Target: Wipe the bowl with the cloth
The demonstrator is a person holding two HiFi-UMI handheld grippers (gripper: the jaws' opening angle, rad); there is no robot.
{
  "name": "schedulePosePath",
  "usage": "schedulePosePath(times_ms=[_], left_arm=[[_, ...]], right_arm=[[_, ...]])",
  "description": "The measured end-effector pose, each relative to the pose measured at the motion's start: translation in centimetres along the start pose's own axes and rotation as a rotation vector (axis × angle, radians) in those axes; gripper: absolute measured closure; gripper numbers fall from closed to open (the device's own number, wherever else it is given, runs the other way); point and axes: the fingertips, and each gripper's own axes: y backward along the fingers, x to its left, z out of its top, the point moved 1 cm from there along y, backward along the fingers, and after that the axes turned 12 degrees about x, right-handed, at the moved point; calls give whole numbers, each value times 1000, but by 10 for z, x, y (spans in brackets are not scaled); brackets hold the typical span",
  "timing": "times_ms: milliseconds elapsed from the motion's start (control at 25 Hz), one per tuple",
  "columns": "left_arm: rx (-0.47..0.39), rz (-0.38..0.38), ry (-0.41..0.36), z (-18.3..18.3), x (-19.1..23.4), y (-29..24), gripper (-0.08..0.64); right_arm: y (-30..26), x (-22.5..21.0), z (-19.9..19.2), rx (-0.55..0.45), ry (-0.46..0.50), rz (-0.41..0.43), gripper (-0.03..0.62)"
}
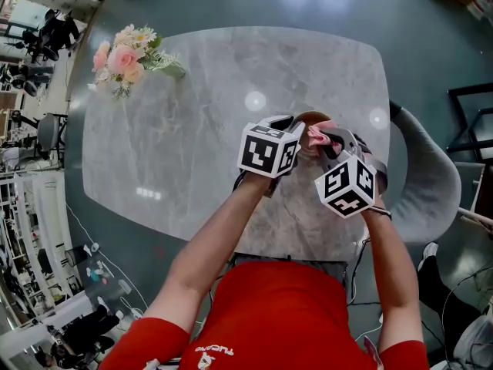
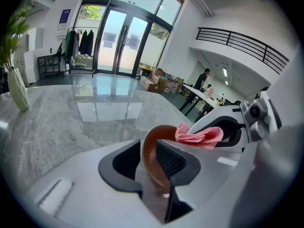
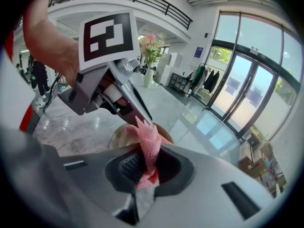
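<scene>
The left gripper [image 2: 147, 148] stood with jaws spread astride the rim of the bowl [image 2: 150, 169] — one pad clear of it. The right gripper [image 3: 149, 167] pinched the pink cloth [image 3: 148, 141], which lay just past that rim at 2 o'clock from the left jaws. No legible writing showed on either.

Grey marble table [image 1: 192, 129], vase of pink flowers [image 1: 123, 56] at its far left corner. Grey chair [image 1: 431, 183] just right of the table. Far behind: glass doors [image 2: 118, 42], coat rack [image 2: 81, 44] left of them, balcony railing [image 2: 242, 44] high on the right.
</scene>
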Motion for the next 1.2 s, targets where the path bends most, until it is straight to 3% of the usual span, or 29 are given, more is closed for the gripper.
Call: schedulePosePath(times_ms=[400,680,1200], left_arm=[[-90,3,-38,4,-6,21,439],[-190,2,-46,9,-4,41,437],[-439,19,-233,23,-37,109,442]], right_arm=[[16,-15,8,-84,-84,-66,571],[34,-25,12,-183,-214,-88,571],[119,-39,24,-412,-420,-156,571]])
